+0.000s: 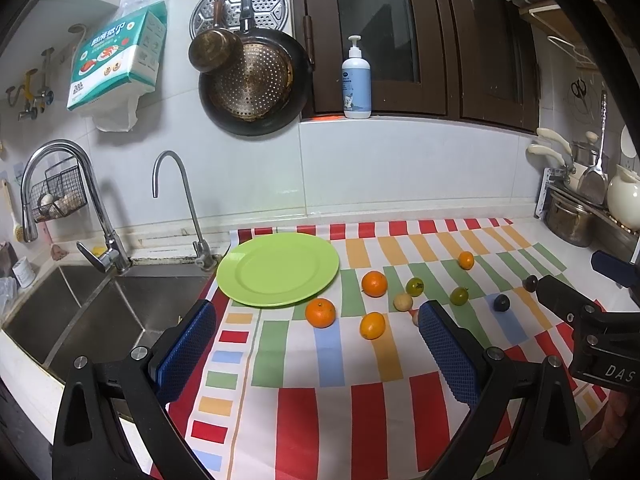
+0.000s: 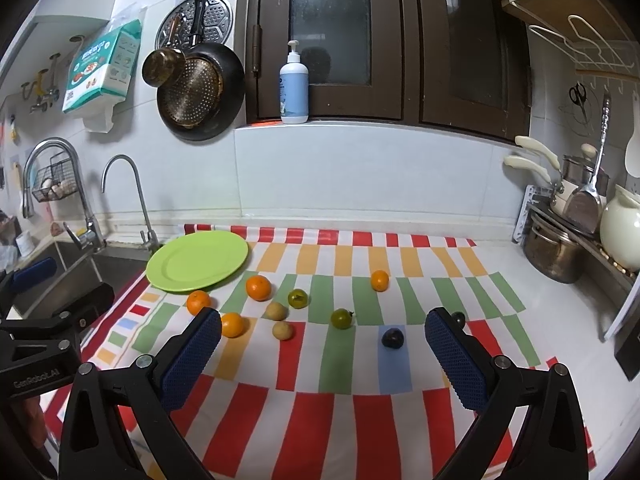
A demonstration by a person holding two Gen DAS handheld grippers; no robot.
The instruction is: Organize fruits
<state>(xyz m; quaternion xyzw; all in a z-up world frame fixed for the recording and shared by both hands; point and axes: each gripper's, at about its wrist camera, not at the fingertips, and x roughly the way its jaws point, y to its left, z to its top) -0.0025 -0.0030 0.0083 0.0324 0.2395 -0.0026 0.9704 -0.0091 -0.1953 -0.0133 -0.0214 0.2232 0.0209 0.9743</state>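
Observation:
An empty green plate (image 1: pixel 278 269) (image 2: pixel 198 261) lies on the striped cloth beside the sink. Several fruits are scattered to its right: oranges (image 1: pixel 320 312) (image 2: pixel 258 287), green tomatoes (image 1: pixel 415 286) (image 2: pixel 342 318), pale round fruits (image 1: pixel 402 302) (image 2: pixel 282 330) and dark plums (image 1: pixel 501 303) (image 2: pixel 392 337). My left gripper (image 1: pixel 318 344) is open and empty, hovering above the cloth in front of the oranges. My right gripper (image 2: pixel 323 344) is open and empty, above the cloth in front of the pale fruits and a plum. Each gripper shows at the edge of the other's view.
A steel sink (image 1: pixel 80 312) with two faucets lies left of the cloth. Pots and a white jug (image 2: pixel 620 224) stand on a rack at the right. A soap bottle (image 2: pixel 294 88) stands on the window ledge. Pans hang on the wall.

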